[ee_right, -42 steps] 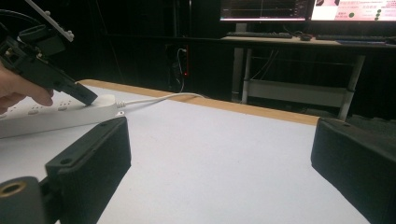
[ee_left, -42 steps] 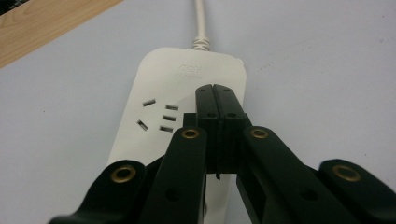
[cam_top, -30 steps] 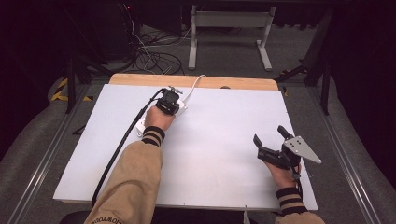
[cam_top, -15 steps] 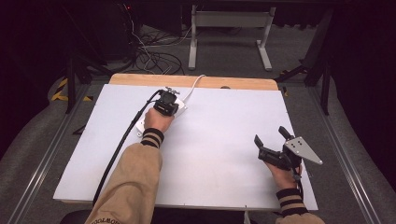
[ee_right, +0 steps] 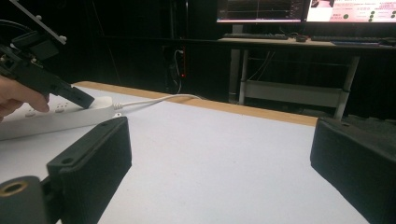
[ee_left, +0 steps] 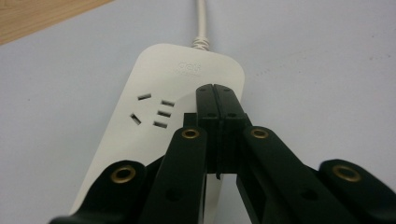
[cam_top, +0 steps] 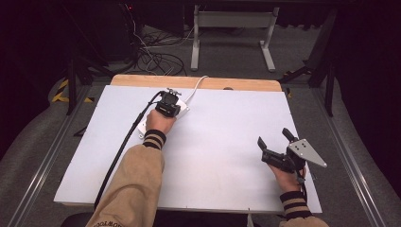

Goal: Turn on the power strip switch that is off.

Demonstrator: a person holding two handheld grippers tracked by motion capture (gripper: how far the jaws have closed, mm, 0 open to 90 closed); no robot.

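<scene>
A white power strip [ee_left: 163, 93] lies flat on the white table, its cord [ee_left: 201, 18] running off toward the far wooden edge. My left gripper [ee_left: 215, 91] is shut, jaws pressed together with nothing between them, and its tips rest on the strip's top beside the socket holes. In the high view the left gripper [cam_top: 171, 96] sits over the strip [cam_top: 185, 110] at the far left-centre. My right gripper [cam_top: 273, 136] is held by the hand near the front right, jaws wide apart and empty. The right gripper view has its open jaws [ee_right: 219, 140] with the strip [ee_right: 56, 116] and the left gripper [ee_right: 86, 101] beyond.
The white board [cam_top: 222, 142] covers most of the table, with a wooden strip [cam_top: 236, 84] along the far edge. A black cable [cam_top: 124, 146] trails from the left gripper along the sleeve. Cables and a metal stand [cam_top: 231, 38] are on the floor behind.
</scene>
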